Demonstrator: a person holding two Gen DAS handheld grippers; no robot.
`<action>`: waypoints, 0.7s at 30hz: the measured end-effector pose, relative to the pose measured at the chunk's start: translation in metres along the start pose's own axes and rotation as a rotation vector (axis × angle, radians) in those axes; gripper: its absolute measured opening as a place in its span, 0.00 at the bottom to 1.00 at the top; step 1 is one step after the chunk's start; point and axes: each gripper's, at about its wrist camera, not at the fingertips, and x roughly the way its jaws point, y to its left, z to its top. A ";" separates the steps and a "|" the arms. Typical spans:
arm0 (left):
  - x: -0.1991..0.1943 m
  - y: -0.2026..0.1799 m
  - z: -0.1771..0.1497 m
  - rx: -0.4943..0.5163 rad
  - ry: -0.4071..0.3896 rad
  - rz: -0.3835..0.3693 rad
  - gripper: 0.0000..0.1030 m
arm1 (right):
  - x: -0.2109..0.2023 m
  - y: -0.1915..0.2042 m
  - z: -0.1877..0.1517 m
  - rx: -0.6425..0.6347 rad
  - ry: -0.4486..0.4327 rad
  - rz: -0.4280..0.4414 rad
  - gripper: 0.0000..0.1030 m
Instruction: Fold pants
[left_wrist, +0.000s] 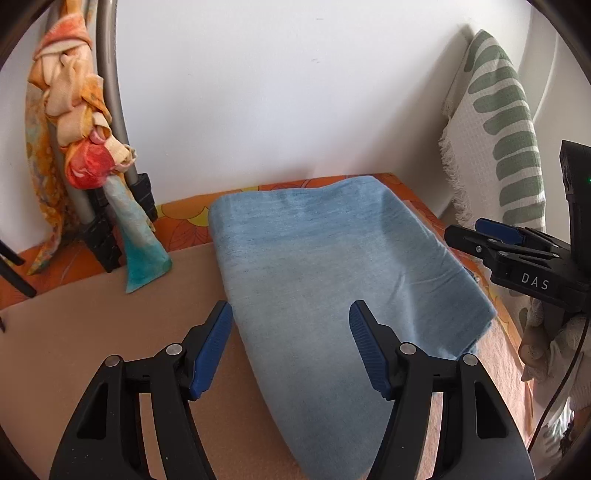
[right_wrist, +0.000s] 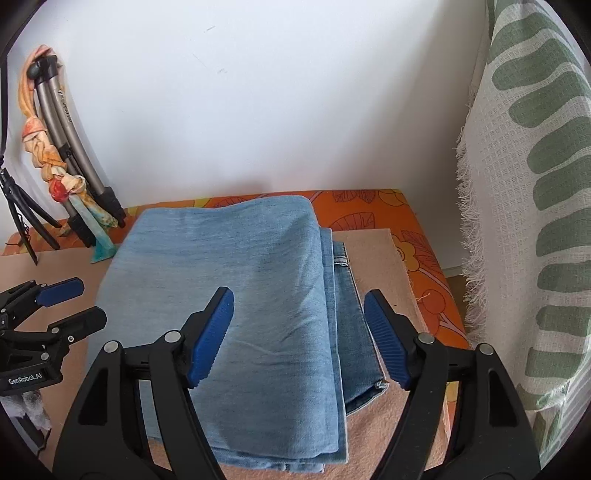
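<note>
The light blue denim pants (left_wrist: 325, 254) lie folded in a thick stack on a beige mat (left_wrist: 92, 332). My left gripper (left_wrist: 290, 314) is open just above the near left part of the stack, its blue pads (left_wrist: 212, 350) apart with nothing pressed between them. In the right wrist view the pants (right_wrist: 221, 258) show several layered edges on their right side. My right gripper (right_wrist: 299, 299) hovers open over that right edge and grips nothing. Each gripper shows in the other's view: the right gripper (left_wrist: 463, 228) at the stack's right, the left gripper (right_wrist: 90, 300) at its left.
The mat lies on an orange floral cloth (right_wrist: 369, 206) against a white wall. Tripod legs (left_wrist: 110, 92) wrapped in an orange scarf (left_wrist: 74, 122) stand at the back left. A white and green fringed blanket (right_wrist: 535, 184) hangs close on the right. A hand (left_wrist: 532, 343) holds the right gripper.
</note>
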 end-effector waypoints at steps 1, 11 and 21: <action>-0.008 -0.001 -0.001 0.006 -0.008 -0.003 0.63 | -0.006 0.002 -0.001 0.002 -0.007 0.002 0.75; -0.093 -0.013 -0.010 0.017 -0.118 0.033 0.63 | -0.089 0.042 -0.015 -0.037 -0.080 -0.010 0.84; -0.181 -0.019 -0.048 0.013 -0.227 0.034 0.71 | -0.179 0.072 -0.047 -0.053 -0.161 -0.017 0.91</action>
